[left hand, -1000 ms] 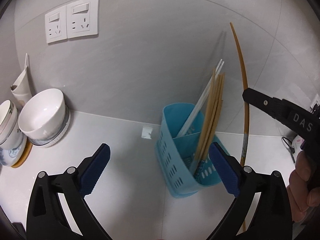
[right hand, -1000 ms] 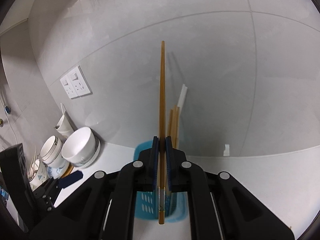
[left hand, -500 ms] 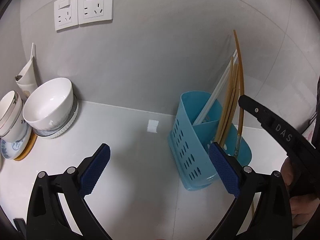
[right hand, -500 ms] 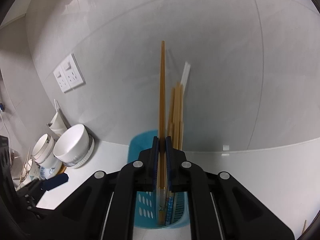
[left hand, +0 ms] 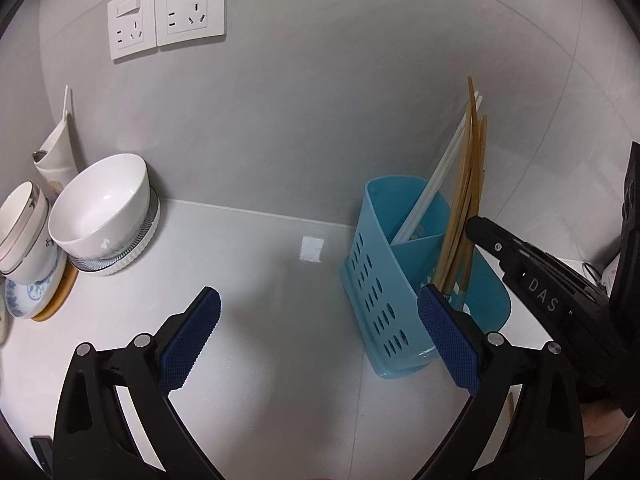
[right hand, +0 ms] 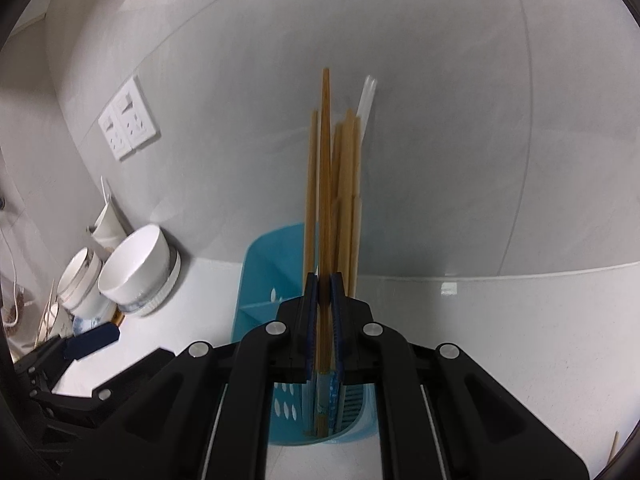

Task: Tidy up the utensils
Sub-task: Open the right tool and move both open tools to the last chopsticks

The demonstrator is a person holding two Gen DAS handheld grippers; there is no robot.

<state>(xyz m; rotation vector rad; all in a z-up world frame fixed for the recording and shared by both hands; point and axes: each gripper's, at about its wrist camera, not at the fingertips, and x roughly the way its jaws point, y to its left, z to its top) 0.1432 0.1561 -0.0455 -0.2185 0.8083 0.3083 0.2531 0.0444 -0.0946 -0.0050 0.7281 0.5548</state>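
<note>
Since a second ago, right gripper (right hand: 324, 292) has lowered its wooden chopstick (right hand: 326, 168) into the blue utensil holder (left hand: 384, 280); jaws clamped on it, lower end inside the holder's right compartment among other chopsticks (left hand: 460, 220). Left gripper (left hand: 318, 340) hovers over white surface (left hand: 260, 264), jaws apart, holding nothing. White bowl (left hand: 104, 204) sits far left.

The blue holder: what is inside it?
The blue holder holds wooden chopsticks and white chopsticks, split by a divider. Their lower ends are hidden.
</note>
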